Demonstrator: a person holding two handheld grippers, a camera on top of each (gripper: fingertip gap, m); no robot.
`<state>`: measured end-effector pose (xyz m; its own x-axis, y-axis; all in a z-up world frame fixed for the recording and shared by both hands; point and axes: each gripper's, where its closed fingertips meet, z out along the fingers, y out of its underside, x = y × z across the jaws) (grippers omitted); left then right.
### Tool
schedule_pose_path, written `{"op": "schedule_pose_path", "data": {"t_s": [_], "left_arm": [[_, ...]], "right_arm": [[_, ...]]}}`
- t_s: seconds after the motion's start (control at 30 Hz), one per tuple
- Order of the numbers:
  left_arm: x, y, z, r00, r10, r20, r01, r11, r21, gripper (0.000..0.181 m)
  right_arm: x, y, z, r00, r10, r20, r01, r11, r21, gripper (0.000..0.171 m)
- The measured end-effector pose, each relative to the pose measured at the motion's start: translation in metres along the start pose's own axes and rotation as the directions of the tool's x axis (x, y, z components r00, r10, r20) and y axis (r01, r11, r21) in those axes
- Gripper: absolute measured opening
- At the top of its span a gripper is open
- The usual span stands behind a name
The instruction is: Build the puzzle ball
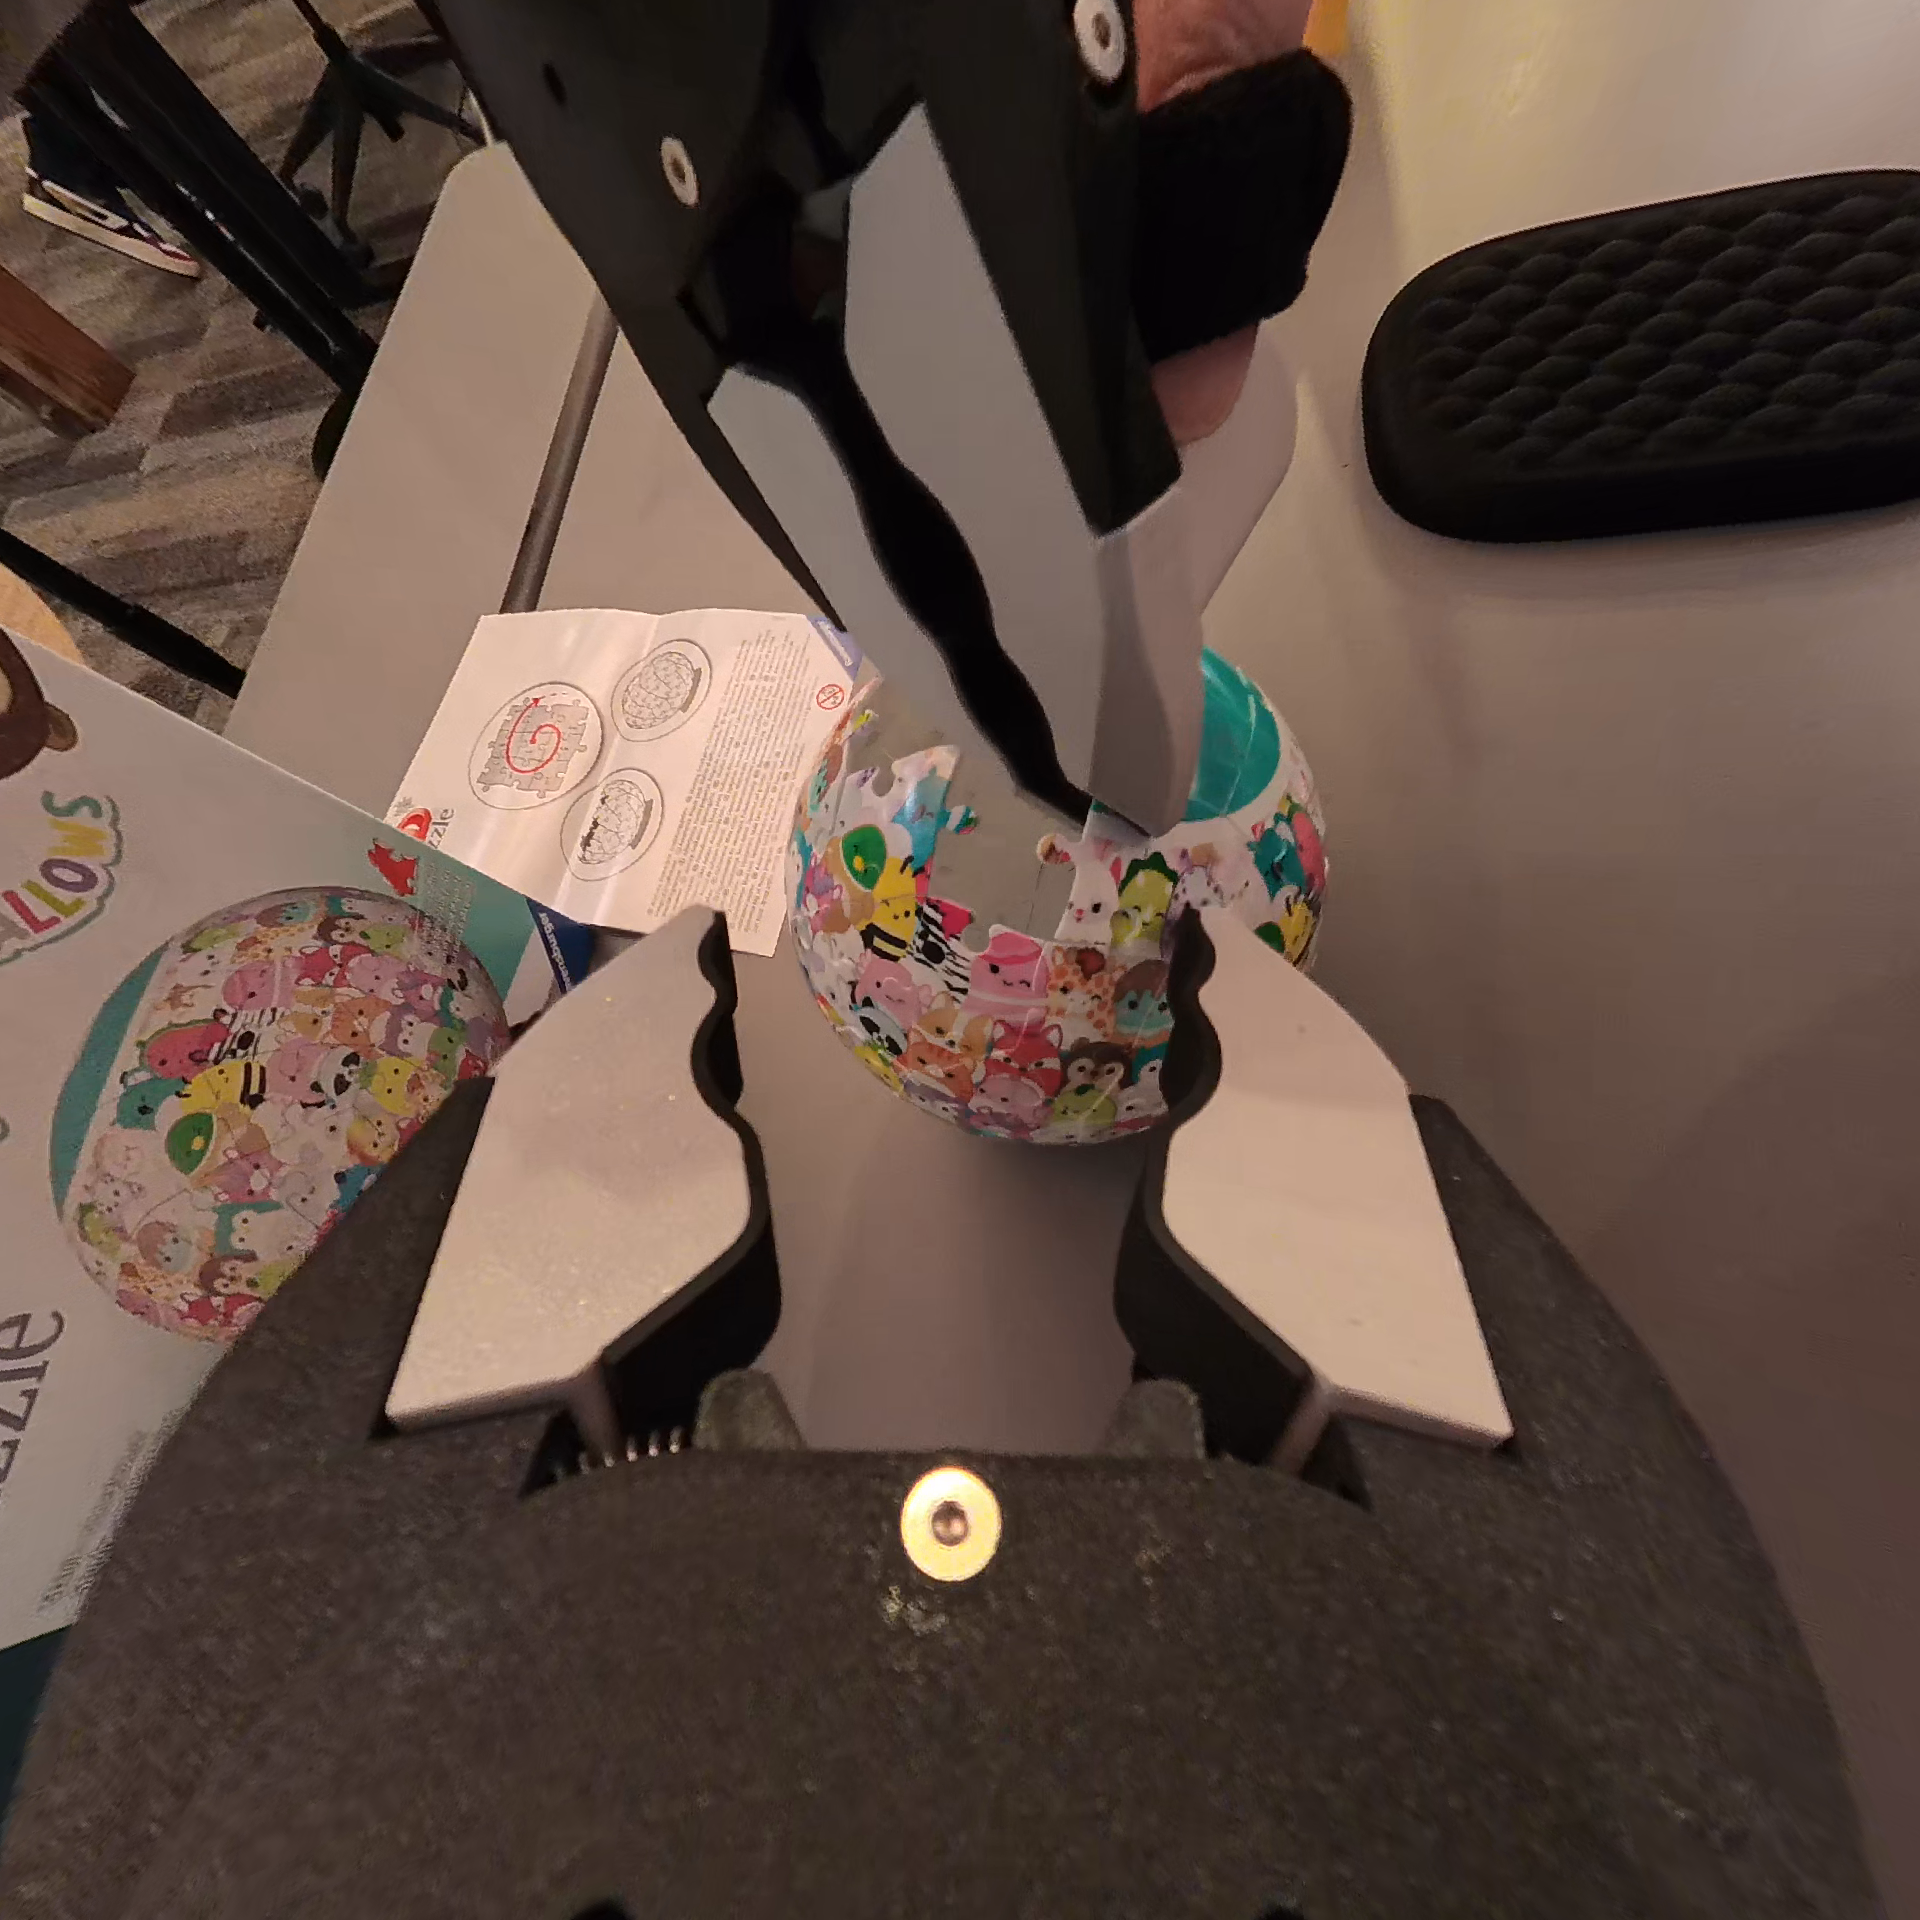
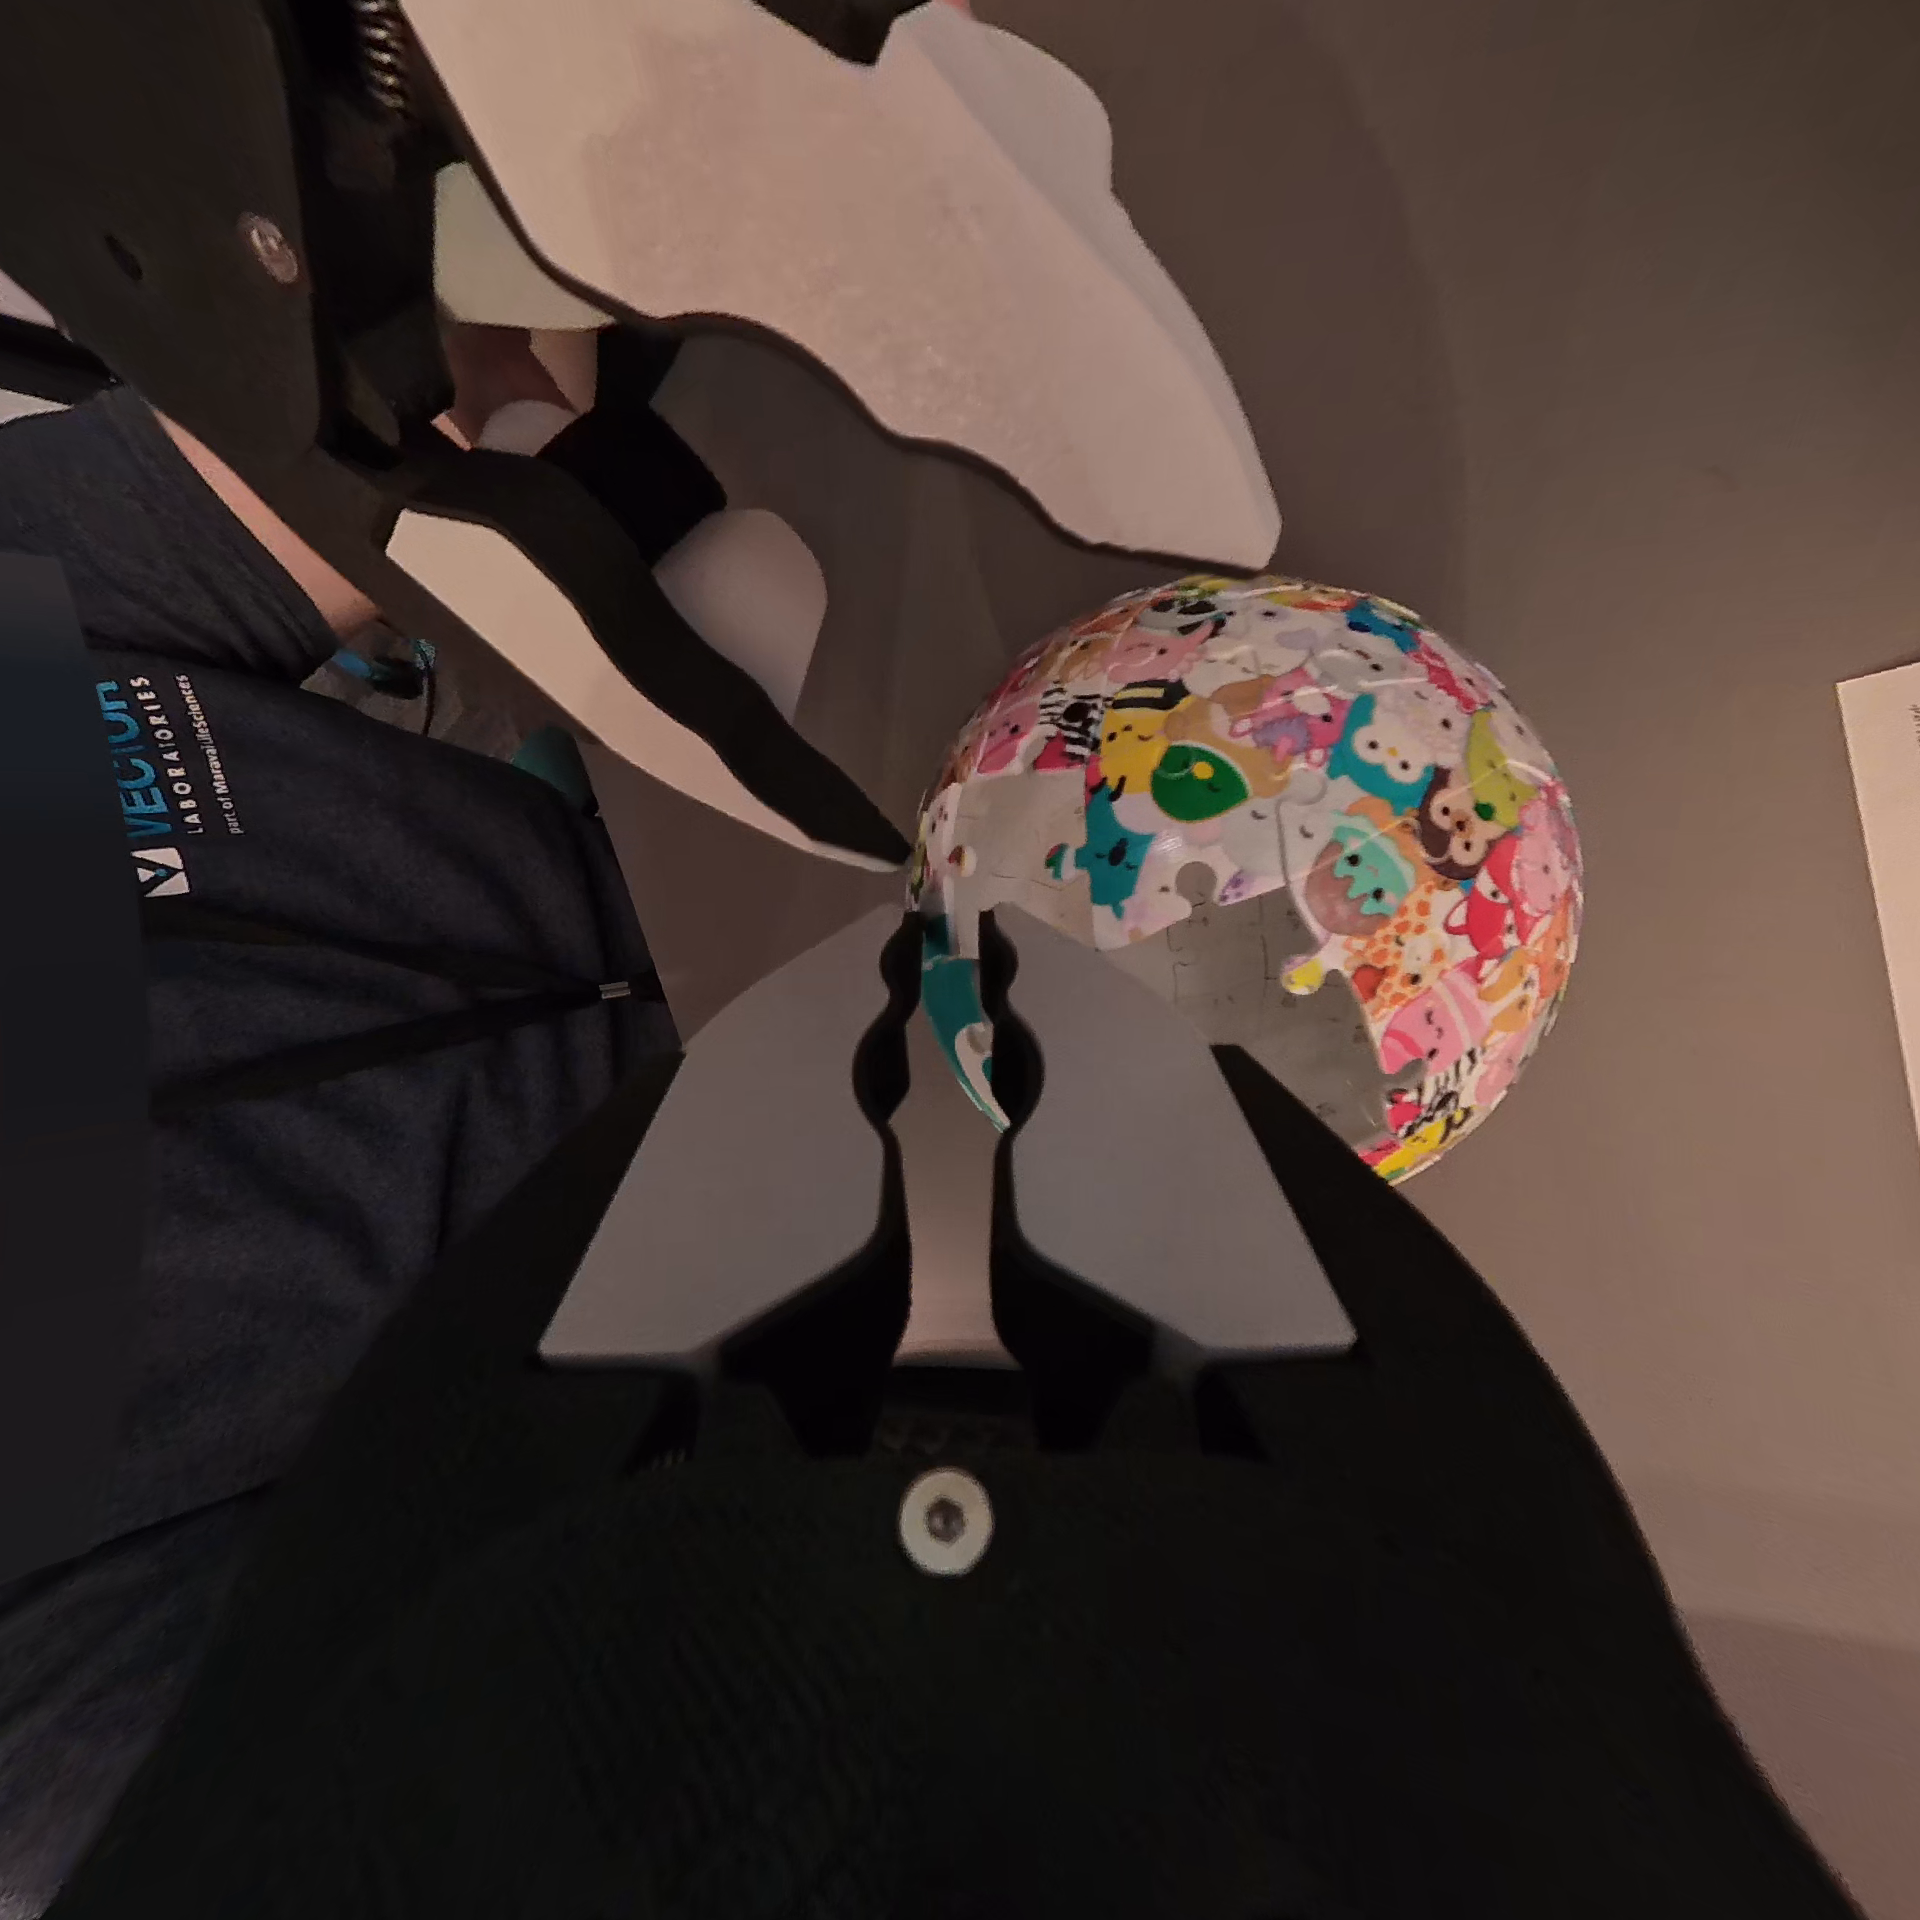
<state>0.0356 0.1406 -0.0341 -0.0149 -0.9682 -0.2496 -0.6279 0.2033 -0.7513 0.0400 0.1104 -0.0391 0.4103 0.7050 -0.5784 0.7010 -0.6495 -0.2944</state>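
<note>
A puzzle box point(image 1: 208, 987) is seen at nine o'clock in the left wrist view, with one folded instruction sheet point(image 1: 623, 769) lying just beyond it toward eleven o'clock. The left gripper point(image 1: 951, 977) is held released, its jaws spread wide and nothing between them, just short of the puzzle ball point(image 1: 1049, 956), which rests on the grey table point(image 1: 1558, 935) near the centre of the view. One ball is counted, partly built, with a ragged gap in its shell at its top. The right gripper point(image 1: 1107, 816) is seen coming down from twelve o'clock, clenched on a puzzle piece point(image 2: 961, 1003) with teal on it, right at the rim of the gap. One black padded rest point(image 1: 1662, 353) lies at two o'clock, well apart.

Two grippers, one ball, one held piece, one box and one sheet are counted.

The ball is judged unsupported: since it is not gripped by the left gripper, it could be rolled away by a downward push from the right. The thin shell beside the gap could be buckled or neighbouring pieces popped out if the piece is pressed in misaligned. The piece could also slip from so narrow a pinch.
</note>
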Motion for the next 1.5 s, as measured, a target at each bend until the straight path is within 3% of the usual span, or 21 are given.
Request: {"op": "schedule_pose_path", "data": {"t_s": [0.03,0.27,0.47,1.07,1.5], "left_arm": [[-0.001,0.001,0.000,1.000,-0.001,0.000,0.001,1.000,-0.005,0.080],[-0.010,0.009,-0.006,1.000,-0.007,0.028,0.008,1.000,-0.027,0.078],[-0.014,0.000,-0.011,0.995,-0.097,-0.005,0.097,0.993,0.061,0.075],[-0.011,0.001,-0.002,0.994,-0.107,-0.010,0.108,0.993,0.043,0.075],[-0.011,0.002,-0.002,0.994,-0.108,-0.014,0.109,0.993,0.044,0.075]], "right_arm": [[0.000,0.000,0.000,1.000,-0.002,0.000,0.002,1.000,0.002,0.011],[0.001,0.000,0.000,1.000,-0.007,-0.001,0.007,1.000,0.006,0.011],[0.001,0.000,0.000,1.000,-0.005,-0.005,0.005,1.000,0.006,0.011],[0.001,0.000,-0.001,1.000,-0.004,-0.007,0.004,1.000,-0.004,0.011],[-0.003,-0.009,-0.001,0.999,0.042,0.014,-0.042,0.997,0.067,0.012]]}}
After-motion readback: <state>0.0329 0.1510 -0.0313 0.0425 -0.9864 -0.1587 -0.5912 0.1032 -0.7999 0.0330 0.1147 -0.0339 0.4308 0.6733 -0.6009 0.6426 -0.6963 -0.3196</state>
